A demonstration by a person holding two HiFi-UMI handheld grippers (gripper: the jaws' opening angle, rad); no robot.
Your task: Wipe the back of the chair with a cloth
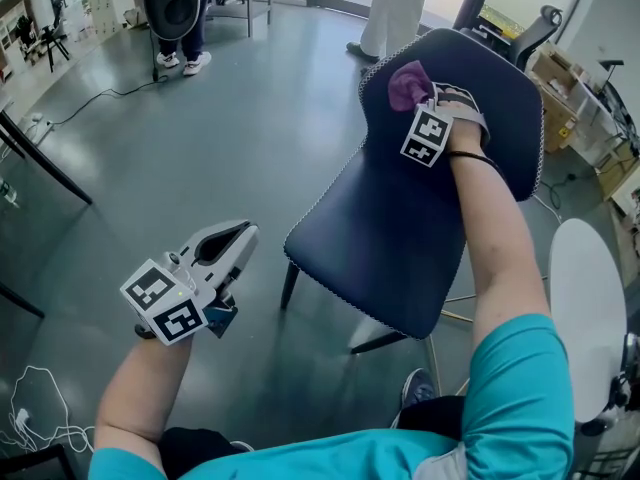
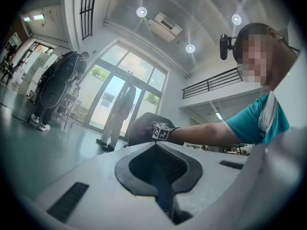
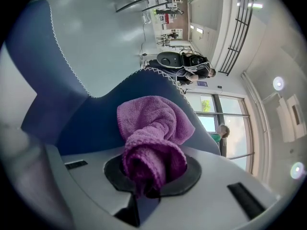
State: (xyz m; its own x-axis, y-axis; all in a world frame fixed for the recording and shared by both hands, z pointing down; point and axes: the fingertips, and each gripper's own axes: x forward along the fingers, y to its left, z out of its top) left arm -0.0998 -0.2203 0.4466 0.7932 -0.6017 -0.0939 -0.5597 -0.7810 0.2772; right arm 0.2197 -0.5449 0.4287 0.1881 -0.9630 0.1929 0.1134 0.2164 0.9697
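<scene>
A dark blue chair (image 1: 400,218) stands on the grey floor with its backrest (image 1: 490,98) tilted away from me. A purple cloth (image 1: 407,82) is bunched against the upper left of the backrest's front face. My right gripper (image 1: 424,106) is shut on it, and the cloth hides its fingertips. In the right gripper view the cloth (image 3: 153,128) bulges out of the right gripper (image 3: 152,169) and presses on the blue backrest (image 3: 91,119). My left gripper (image 1: 236,236) hangs low over the floor left of the chair, shut and holding nothing. The left gripper (image 2: 158,164) points toward the chair (image 2: 141,128).
A person in white (image 1: 395,8) and a person in dark clothes (image 1: 178,13) stand on the far floor. A white round table (image 1: 590,318) is close on my right. Cardboard boxes (image 1: 560,88) and an office chair (image 1: 530,33) sit behind the backrest. Cables (image 1: 40,408) lie at lower left.
</scene>
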